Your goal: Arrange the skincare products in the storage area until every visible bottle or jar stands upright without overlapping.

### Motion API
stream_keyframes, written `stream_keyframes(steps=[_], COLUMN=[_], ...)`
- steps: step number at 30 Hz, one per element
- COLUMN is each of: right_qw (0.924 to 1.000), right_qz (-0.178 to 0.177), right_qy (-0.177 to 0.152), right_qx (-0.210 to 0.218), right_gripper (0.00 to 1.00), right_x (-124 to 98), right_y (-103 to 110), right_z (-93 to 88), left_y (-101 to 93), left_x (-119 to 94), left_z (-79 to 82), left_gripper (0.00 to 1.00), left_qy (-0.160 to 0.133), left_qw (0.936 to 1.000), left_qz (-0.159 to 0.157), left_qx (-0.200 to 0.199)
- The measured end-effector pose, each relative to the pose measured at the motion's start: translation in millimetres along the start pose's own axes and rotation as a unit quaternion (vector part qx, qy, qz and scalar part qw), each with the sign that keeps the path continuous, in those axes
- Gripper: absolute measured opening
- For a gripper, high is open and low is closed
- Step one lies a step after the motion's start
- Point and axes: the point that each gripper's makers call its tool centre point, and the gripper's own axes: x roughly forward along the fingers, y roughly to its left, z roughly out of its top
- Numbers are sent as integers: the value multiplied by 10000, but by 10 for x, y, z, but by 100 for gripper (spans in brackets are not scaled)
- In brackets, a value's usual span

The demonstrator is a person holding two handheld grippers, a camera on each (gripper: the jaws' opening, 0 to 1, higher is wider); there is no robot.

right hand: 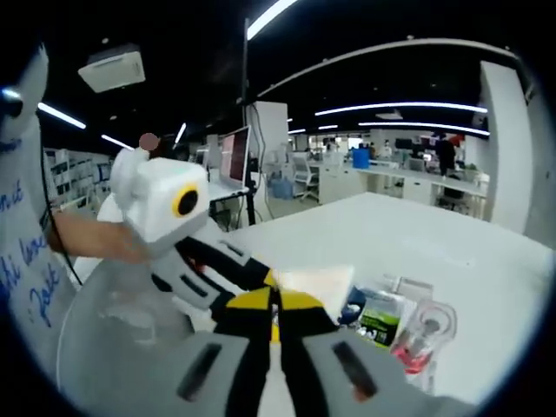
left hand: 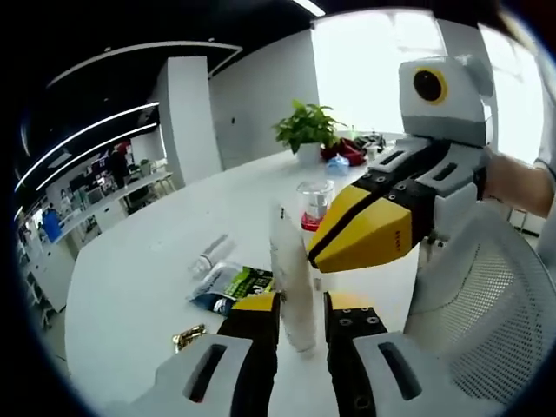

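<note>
A tall white tube (left hand: 291,287) stands upright on the white worktop (left hand: 139,278), between the jaws of the left gripper (left hand: 302,317), which press against its lower sides. The right gripper (left hand: 369,233) comes in from the right with its yellow jaws together, tips just beside the tube's upper part. Behind the tube stands a clear bottle with red liquid (left hand: 314,207). To the left lie a green and black sachet (left hand: 233,285), a clear tube (left hand: 208,254) and a small gold item (left hand: 188,336). Far off sits a potted plant (left hand: 307,130).

In the right gripper view, the right gripper (right hand: 274,306) has its jaws together, and the clear bottle (right hand: 423,337) and the sachet (right hand: 380,318) lie to the right.
</note>
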Motion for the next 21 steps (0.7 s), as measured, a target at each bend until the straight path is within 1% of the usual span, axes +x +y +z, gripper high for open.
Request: stream_keyframes(steps=[2,6,12,14,16,18,21], right_qw=[10000,9999,9997,9994,9990,9982,9967], right_qz=[14,13,-145,-277,-404,-568,-799], right_qy=[-32,-18,-45,-64,-88,-108,-58], right_qx=[-9,-135,-169,-188,-168,-161,-151], right_gripper=[2,2,2,3,3,3,4], right_x=[28,38,-130,-215,-303,-388,-503], right_y=[3,-7,-103,-166,-232,-312,-428], right_z=[36,64,130,154,172,180,152], left_y=[28,77,74,64,45,68,66], left_x=[27,59,129,149,160,168,196], left_z=[-21,-59,-138,-165,-162,-153,-140], left_gripper=[13,13,14,14,14,14,13], left_qy=[2,19,66,99,60,62,-71], left_qw=[10000,9999,9998,9997,9994,9993,9983], left_qz=[-1,-11,-150,-202,-337,-376,-583], left_qx=[-38,-100,-116,-68,33,-15,44])
